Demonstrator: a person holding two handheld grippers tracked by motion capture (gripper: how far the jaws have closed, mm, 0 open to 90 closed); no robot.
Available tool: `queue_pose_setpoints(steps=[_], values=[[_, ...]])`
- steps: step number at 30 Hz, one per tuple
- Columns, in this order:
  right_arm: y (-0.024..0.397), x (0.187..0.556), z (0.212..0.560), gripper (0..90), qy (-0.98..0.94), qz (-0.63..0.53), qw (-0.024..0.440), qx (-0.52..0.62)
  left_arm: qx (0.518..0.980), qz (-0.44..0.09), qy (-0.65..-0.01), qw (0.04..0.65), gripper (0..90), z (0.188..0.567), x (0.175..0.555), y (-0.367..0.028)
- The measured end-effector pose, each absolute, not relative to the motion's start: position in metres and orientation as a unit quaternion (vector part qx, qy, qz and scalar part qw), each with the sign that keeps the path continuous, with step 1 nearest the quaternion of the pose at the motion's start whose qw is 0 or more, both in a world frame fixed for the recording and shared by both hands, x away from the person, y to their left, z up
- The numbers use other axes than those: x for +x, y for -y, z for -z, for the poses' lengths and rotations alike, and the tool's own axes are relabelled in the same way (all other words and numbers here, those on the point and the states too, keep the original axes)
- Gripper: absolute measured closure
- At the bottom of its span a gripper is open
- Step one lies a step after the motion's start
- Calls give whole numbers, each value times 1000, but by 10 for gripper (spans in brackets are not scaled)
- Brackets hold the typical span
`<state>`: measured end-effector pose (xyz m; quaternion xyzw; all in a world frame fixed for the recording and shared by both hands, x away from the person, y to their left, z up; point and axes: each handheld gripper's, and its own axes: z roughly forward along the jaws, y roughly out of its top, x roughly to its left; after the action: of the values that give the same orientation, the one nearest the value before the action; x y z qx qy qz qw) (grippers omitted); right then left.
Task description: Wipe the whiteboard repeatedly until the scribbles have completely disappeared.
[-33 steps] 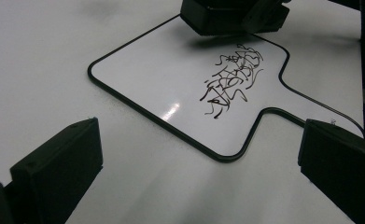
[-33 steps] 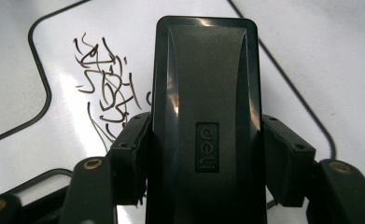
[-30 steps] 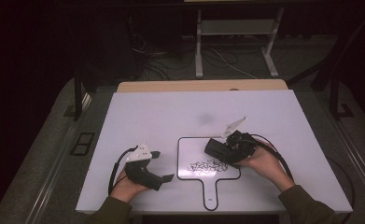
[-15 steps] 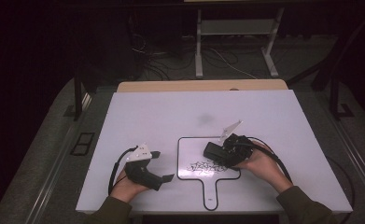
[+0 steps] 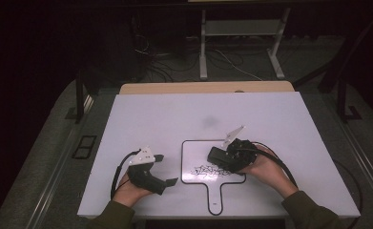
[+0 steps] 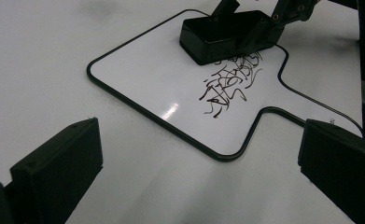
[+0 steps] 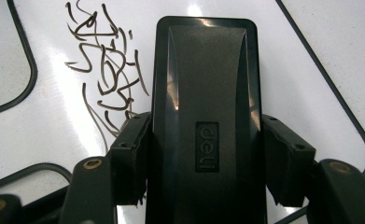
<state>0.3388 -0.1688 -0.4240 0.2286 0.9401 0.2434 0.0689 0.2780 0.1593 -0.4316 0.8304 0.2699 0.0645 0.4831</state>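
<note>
A small whiteboard [image 5: 196,153] with a black rim and a short handle lies on the white table [image 5: 174,119]. Dark marker scribble [image 5: 212,170] covers its near part. My right gripper [image 5: 223,158] is shut on a black eraser [image 5: 217,155], which rests flat on the board at the scribble's far edge. In the right gripper view the eraser [image 7: 203,70] sits between both jaws, the scribble [image 7: 106,79] to its left. My left gripper [image 5: 165,169] lies open on the table left of the board, nothing between its jaws. From the left gripper view, the eraser [image 6: 222,37] touches the scribble [image 6: 227,84].
A wooden strip [image 5: 203,88] edges the table's far side. Beyond it stand a metal frame [image 5: 241,43] and loose cables on the dark floor. The board's handle [image 5: 216,198] points at the table's near edge.
The right gripper has slid the eraser a little nearer to the person, onto the scribble's upper edge. The left gripper has stayed put.
</note>
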Motion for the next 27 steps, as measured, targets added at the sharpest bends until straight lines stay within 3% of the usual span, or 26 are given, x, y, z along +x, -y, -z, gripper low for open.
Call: queue_pose_setpoints(steps=[27], values=[[160,324,423,386,-948,-238,60,203,830,-65,-271,483,0,431,278,-160]])
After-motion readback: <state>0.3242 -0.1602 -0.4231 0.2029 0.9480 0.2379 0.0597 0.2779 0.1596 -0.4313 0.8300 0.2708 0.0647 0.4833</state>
